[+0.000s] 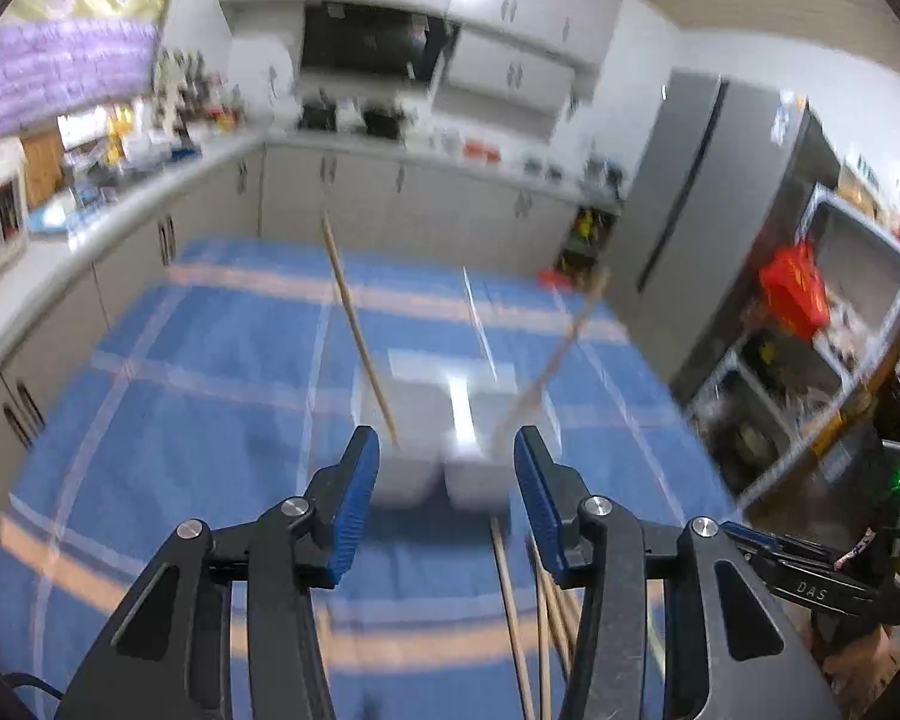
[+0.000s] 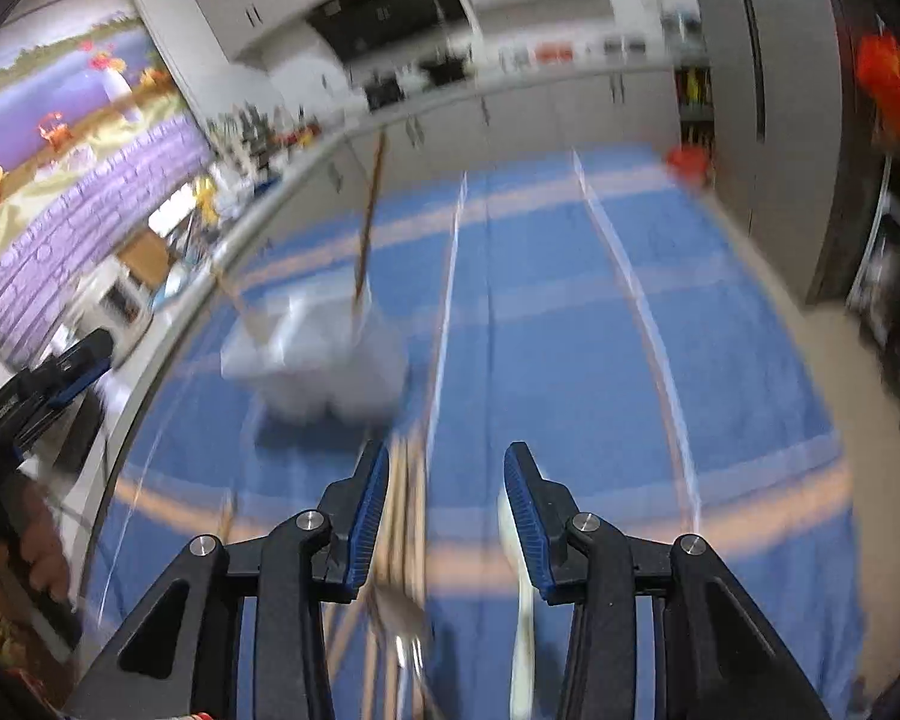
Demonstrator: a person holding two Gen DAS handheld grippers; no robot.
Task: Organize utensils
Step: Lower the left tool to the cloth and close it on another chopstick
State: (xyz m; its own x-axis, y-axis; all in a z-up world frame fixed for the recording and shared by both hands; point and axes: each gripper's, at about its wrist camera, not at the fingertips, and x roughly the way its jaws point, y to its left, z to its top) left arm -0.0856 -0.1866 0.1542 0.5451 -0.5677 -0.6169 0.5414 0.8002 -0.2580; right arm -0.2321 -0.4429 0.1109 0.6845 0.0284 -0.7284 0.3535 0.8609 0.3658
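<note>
Across the tabletop a blue plaid cloth is spread, and all task items are carried on it. A white two-compartment holder is set near the middle; one wooden chopstick is stood in its left compartment and another is leant out of the right one. Loose chopsticks are laid on the cloth just in front of the holder, and, in the right wrist view, a metal spoon and a white-handled utensil are seen beside them — detail is lost to blur. The left tool is held with jaws apart and empty, facing the holder; the right tool is likewise spread and empty, above the loose pile. Sorting is judged partly done. A pickup from the pile is called for next, with jaws lowered around a single piece. Open cloth is left to the right; the holder and its leaning sticks should be cleared.
</note>
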